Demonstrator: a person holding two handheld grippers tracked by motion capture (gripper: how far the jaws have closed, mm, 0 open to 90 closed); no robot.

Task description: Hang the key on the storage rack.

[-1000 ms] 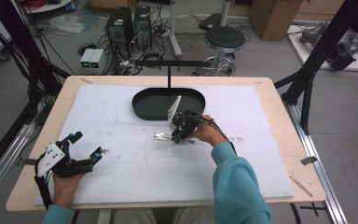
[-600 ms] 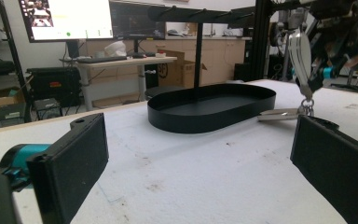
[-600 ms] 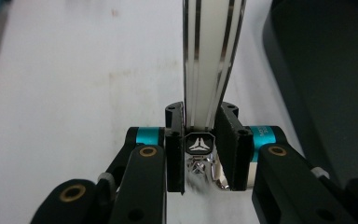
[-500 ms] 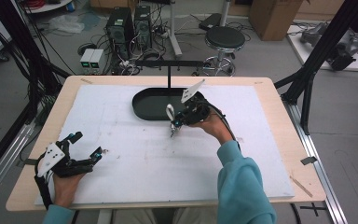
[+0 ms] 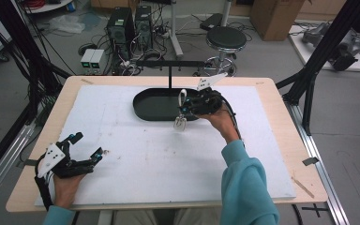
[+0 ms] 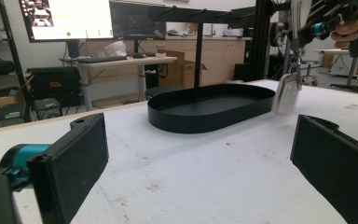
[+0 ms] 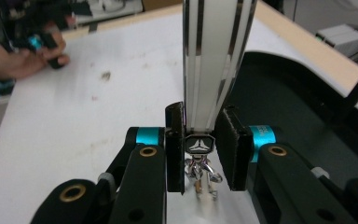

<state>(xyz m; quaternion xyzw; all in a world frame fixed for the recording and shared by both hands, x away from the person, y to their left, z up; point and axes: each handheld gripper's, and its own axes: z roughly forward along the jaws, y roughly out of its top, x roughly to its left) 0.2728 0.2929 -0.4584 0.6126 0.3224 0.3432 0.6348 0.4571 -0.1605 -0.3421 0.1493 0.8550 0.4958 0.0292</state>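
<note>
My right gripper (image 5: 190,104) hovers over the near rim of the black oval tray (image 5: 152,104), shut on a white striped strap (image 7: 214,60) with a black clasp and metal rings (image 7: 200,175). From it a small white tag (image 5: 180,123) dangles above the mat; the tag (image 6: 286,93) also hangs beside the tray (image 6: 214,109) in the left gripper view. My left gripper (image 5: 88,145) rests at the front left of the white mat, its jaws wide open and nothing between them (image 6: 198,158).
A black T-shaped rack (image 5: 169,63) stands just behind the tray. The white mat (image 5: 136,159) covers most of the wooden table (image 5: 281,108). Computers, a stool and cables sit on the floor beyond the far edge.
The right gripper has risen and moved toward the tray, lifting the strap and tag off the mat. The left gripper has stayed where it was.
</note>
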